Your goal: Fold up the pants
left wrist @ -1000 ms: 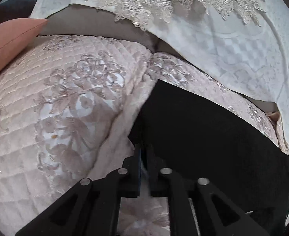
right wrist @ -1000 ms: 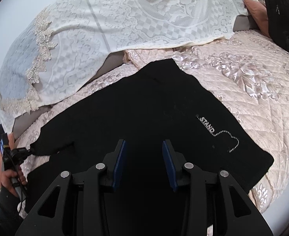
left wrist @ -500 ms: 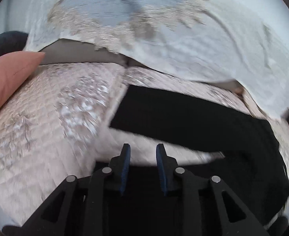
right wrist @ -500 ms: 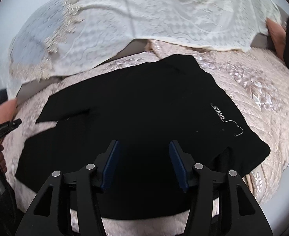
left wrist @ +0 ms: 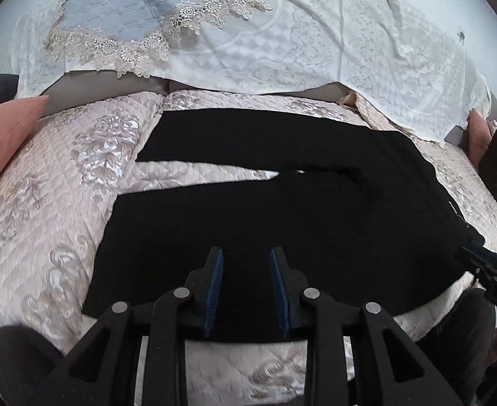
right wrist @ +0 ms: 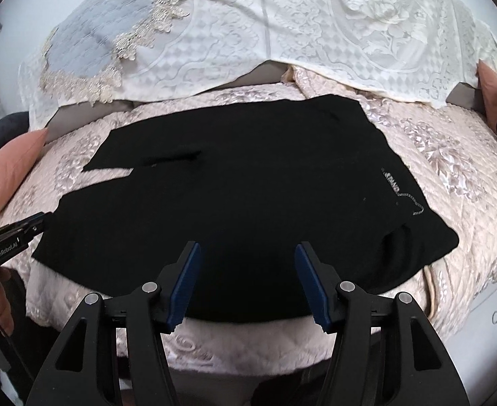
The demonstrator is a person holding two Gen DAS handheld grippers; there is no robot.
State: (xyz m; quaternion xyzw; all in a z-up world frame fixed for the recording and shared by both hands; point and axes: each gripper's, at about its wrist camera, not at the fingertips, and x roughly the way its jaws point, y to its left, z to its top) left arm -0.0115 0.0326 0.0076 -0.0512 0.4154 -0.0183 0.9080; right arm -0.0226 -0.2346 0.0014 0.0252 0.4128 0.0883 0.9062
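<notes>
Between the blue pads of the left tool [left wrist: 246, 280] nothing is held; its jaws stand parted above the black knit pants [left wrist: 282, 209]. So does the right tool [right wrist: 247, 279], empty and widening. Those trousers lie flat on the quilted, pale pink satin bedspread [left wrist: 62, 203], legs splayed apart (waist to the right). Best, I judge, to pinch one leg's hem and waistband together, then lay leg over leg squarely.
</notes>
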